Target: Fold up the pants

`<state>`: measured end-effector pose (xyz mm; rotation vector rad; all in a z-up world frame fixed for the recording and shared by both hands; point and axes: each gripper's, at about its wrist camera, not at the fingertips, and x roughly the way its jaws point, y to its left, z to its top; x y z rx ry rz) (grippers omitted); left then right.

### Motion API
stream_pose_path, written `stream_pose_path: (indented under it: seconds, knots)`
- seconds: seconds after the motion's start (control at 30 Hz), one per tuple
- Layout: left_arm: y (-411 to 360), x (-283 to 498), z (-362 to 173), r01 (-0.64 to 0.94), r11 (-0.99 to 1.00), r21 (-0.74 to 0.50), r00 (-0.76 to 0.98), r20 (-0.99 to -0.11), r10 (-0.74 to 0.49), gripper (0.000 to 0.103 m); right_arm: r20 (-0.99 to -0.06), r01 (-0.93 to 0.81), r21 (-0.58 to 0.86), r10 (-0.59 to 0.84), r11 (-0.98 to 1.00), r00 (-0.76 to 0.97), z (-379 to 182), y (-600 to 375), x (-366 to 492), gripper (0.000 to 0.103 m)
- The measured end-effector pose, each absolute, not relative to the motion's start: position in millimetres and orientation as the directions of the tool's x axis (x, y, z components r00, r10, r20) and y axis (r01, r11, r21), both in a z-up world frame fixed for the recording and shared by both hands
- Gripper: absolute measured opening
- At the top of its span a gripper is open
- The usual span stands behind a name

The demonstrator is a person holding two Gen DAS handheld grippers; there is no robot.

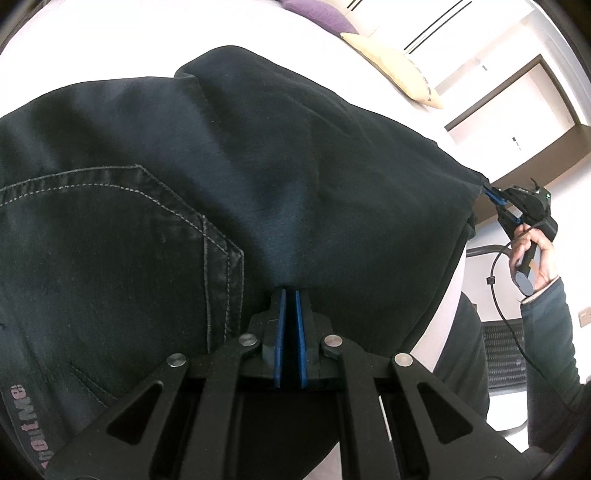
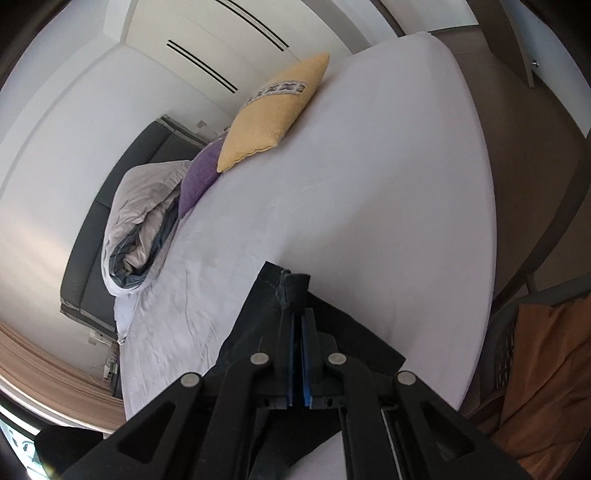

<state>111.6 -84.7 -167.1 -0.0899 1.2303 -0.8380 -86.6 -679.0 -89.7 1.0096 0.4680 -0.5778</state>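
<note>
Looking along my left gripper (image 1: 290, 295), I see a white-sheeted bed (image 1: 110, 40) with a pale yellow cushion (image 1: 399, 70) and a purple cushion (image 1: 317, 14) at its far side, and a brown-framed white cupboard (image 1: 517, 103) beyond. The black denim pants (image 1: 221, 166) fill most of this view and hide the bed beneath them; a stitched back pocket (image 1: 110, 221) shows at left, and a pink label at the lower left is cut off by the rim. My left jaws are closed tight on a fold of the dark cloth right at their tips. At the right, my right gripper (image 1: 493, 195) pinches the far corner of the pants, held by my hand (image 1: 535, 254) in a dark sleeve.

From my right gripper (image 2: 297, 314), the bed (image 2: 369, 184) stretches away bare, with the yellow cushion (image 2: 273, 110), the purple cushion (image 2: 199, 177) and a bundled white and grey duvet (image 2: 140, 229) against a dark grey headboard (image 2: 92, 240). Orange cloth (image 2: 546, 369) lies on a chair at right, partly cut off. These jaws are closed on the hem corner of the pants (image 2: 266, 314), which pokes just past the tips and drapes below, hidden by the gripper's frame.
</note>
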Motion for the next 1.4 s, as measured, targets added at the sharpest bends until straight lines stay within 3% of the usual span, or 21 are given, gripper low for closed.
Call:
stream_pose_path:
  seconds: [0.5,0.9,1.0,1.1,1.17,1.3,1.4]
  knots:
    - [-91.7,113.7,-159.7,0.523,0.711,-0.470,0.078,-0.804,-0.589,0.005,-0.658,0.683,0.675,-0.192,0.278,0.728,-140.2,-680.9,-122.6,0.004]
    - [-87.7,114.6,-161.6,0.519,0.706,-0.482,0.076,-0.797,-0.600,0.006,-0.676,0.695,0.675,-0.172,0.248,0.717,-150.2,-677.7,-134.3,0.006]
    - [-86.3,115.0,-161.3,0.518,0.705,-0.485,0.075,-0.795,-0.602,0.005,-0.690,0.703,0.675,-0.147,0.223,0.709,-160.2,-684.0,-136.2,0.015]
    - [-86.0,115.0,-161.4,0.516,0.706,-0.485,0.076,-0.795,-0.602,0.005,-0.672,0.685,0.707,-0.135,0.173,0.728,-161.2,-686.9,-152.2,0.057]
    - [-85.6,114.9,-161.4,0.517,0.706,-0.485,0.078,-0.794,-0.603,0.005,-0.654,0.668,0.725,-0.141,0.167,0.744,-160.0,-686.2,-161.0,0.057]
    - [-85.5,114.5,-161.2,0.513,0.711,-0.481,0.085,-0.795,-0.600,0.006,-0.519,0.519,0.846,-0.038,0.122,0.854,-174.5,-681.4,-155.4,0.057]
    - [-87.1,112.5,-159.9,0.515,0.715,-0.474,0.089,-0.799,-0.594,0.006,-0.506,0.504,0.855,-0.018,0.126,0.863,-182.3,-676.2,-138.6,0.057]
